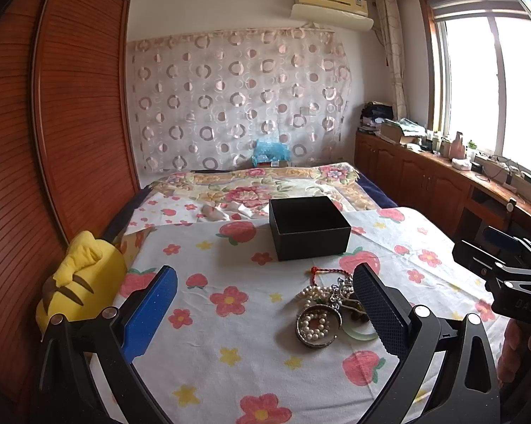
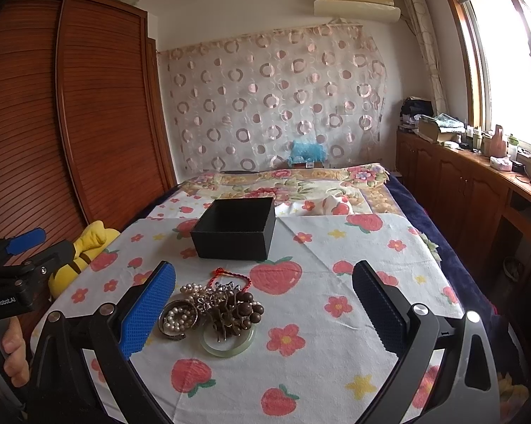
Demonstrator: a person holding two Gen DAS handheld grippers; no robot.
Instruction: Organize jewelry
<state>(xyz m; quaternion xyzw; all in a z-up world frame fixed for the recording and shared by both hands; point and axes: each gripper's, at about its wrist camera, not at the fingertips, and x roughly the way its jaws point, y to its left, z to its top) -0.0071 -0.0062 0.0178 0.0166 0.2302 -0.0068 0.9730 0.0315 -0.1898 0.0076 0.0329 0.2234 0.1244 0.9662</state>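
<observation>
A heap of jewelry (image 1: 327, 309) lies on the strawberry-print cloth: pearl strands, a metal bangle (image 1: 316, 327), a pale green jade bangle (image 2: 228, 342), brown wooden beads (image 2: 247, 307), a silver hair comb and a red cord (image 2: 231, 277). An open, empty black box (image 1: 309, 228) (image 2: 235, 228) stands just beyond the heap. My left gripper (image 1: 265, 312) is open and empty, with the heap next to its right finger. My right gripper (image 2: 265, 312) is open and empty, with the heap next to its left finger.
The cloth covers a bed (image 2: 336, 183) with a floral blanket behind the box. A yellow plush toy (image 1: 78, 279) sits at the bed's left edge against a wooden wardrobe (image 1: 53, 123). A cluttered wooden counter (image 2: 477, 176) runs under the window on the right.
</observation>
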